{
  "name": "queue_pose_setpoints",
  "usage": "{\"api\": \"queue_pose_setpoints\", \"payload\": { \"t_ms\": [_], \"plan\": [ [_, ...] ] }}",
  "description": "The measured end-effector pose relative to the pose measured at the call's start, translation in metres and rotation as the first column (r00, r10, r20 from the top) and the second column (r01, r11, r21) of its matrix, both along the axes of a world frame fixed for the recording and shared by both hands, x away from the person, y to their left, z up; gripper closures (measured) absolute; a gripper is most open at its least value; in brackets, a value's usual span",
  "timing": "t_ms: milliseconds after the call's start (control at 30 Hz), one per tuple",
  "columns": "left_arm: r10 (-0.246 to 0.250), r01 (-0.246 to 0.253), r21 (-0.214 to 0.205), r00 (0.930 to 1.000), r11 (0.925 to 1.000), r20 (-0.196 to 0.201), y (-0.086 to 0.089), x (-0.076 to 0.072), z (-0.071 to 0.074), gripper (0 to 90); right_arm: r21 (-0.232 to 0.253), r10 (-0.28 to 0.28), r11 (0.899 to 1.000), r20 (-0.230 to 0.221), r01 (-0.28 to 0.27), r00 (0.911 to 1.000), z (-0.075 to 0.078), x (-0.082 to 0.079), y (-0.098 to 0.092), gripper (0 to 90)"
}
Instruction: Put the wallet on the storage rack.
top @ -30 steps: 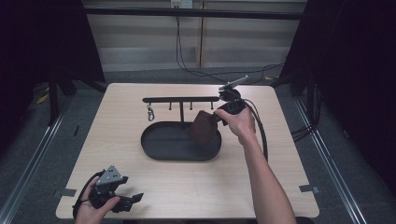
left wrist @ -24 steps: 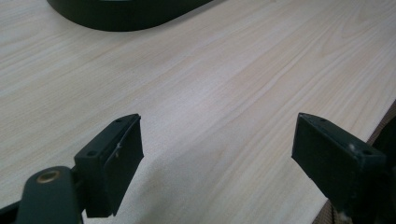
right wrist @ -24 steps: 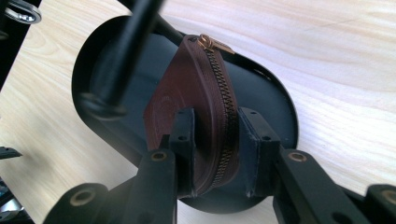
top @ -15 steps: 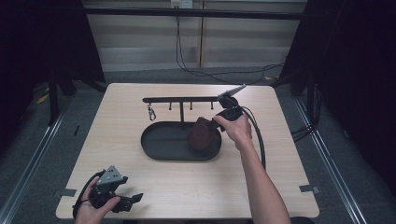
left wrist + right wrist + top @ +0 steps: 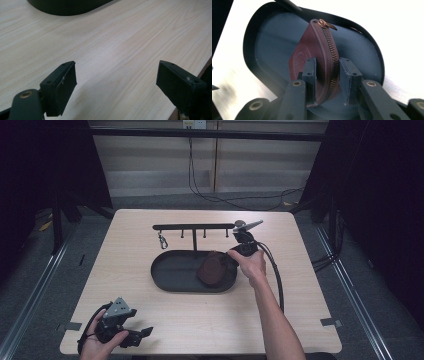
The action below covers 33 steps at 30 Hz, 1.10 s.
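A dark brown zip wallet (image 5: 312, 47) is pinched edge-on between the pads of my right gripper (image 5: 327, 72), which is shut on it. In the high view the wallet (image 5: 212, 269) hangs low over the right half of a black oval tray (image 5: 172, 270), with the right gripper (image 5: 225, 262) reaching in from the tray's right rim. Whether the wallet touches the tray floor (image 5: 269, 45) I cannot tell. My left gripper (image 5: 144, 335) rests near the table's front left corner. Its jaws stand wide open in the left gripper view (image 5: 116, 80), with only bare tabletop between them.
A black bar rack with small hooks (image 5: 192, 226) stands just behind the tray, and a metal clip (image 5: 162, 241) hangs from its left hook. The right gripper's cable (image 5: 275, 275) trails along the forearm. The tray's edge (image 5: 67, 7) shows ahead of the left gripper.
The right hand has come down with the wallet, from beside the hook rack to low over the tray. The left hand has stayed where it was.
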<state>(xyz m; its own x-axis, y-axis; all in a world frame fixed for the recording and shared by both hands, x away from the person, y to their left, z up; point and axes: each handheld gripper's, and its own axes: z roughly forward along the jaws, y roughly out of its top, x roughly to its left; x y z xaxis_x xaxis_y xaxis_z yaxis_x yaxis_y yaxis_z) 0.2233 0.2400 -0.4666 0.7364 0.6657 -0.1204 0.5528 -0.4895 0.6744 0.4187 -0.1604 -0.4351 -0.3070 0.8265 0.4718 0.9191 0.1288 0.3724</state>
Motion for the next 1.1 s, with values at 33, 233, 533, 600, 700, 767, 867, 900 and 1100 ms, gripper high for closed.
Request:
{"api": "queue_pose_setpoints", "payload": {
  "t_ms": [33, 233, 533, 600, 700, 767, 867, 900, 1100],
  "plan": [
    [-0.001, 0.001, 0.001, 1.0000, 1.0000, -0.002, 0.000, 0.000, 0.000, 16.3, 0.001, -0.006, 1.000, 0.000, 0.006, 1.0000, -0.001, 0.000, -0.001, 68.5],
    [0.000, 0.000, 0.000, 1.0000, 1.0000, -0.002, 0.000, 0.000, 0.000, 16.3, 0.022, -0.043, 0.999, 0.017, 0.043, 0.9989, -0.009, 0.000, -0.005, 67.7],
    [0.002, -0.002, -0.003, 1.0000, 1.0000, 0.002, 0.001, 0.000, 0.000, 16.4, -0.017, -0.051, 0.999, 0.041, 0.052, 0.9979, -0.017, -0.001, -0.002, 67.3],
    [0.004, -0.004, -0.007, 1.0000, 1.0000, 0.000, 0.001, 0.000, 0.000, 16.4, -0.001, -0.054, 0.999, 0.055, 0.054, 0.9970, -0.018, -0.001, -0.002, 65.0],
    [0.006, -0.006, -0.010, 1.0000, 0.9999, 0.002, 0.001, 0.000, 0.000, 16.4, 0.004, -0.058, 0.998, 0.066, 0.058, 0.9962, -0.016, -0.002, -0.002, 61.2],
    [0.005, -0.005, -0.007, 1.0000, 1.0000, 0.002, 0.001, 0.000, 0.000, 16.4, 0.002, -0.057, 0.998, 0.074, 0.057, 0.9956, -0.015, -0.003, -0.002, 59.4],
    [0.008, -0.008, -0.011, 1.0000, 0.9999, 0.005, 0.001, 0.000, 0.000, 16.4, 0.007, -0.058, 0.998, 0.100, 0.057, 0.9933, -0.014, -0.005, -0.005, 50.2],
    [0.007, -0.007, -0.013, 1.0000, 0.9999, 0.004, 0.001, 0.000, 0.000, 16.4, 0.009, -0.057, 0.998, 0.114, 0.056, 0.9919, -0.013, -0.006, -0.005, 46.0],
    [0.032, -0.032, -0.035, 0.9995, 0.9989, 0.003, 0.001, 0.001, 0.000, 16.4, 0.015, -0.053, 0.999, 0.176, 0.051, 0.9829, -0.007, -0.014, -0.008, 28.8]
  ]
}}
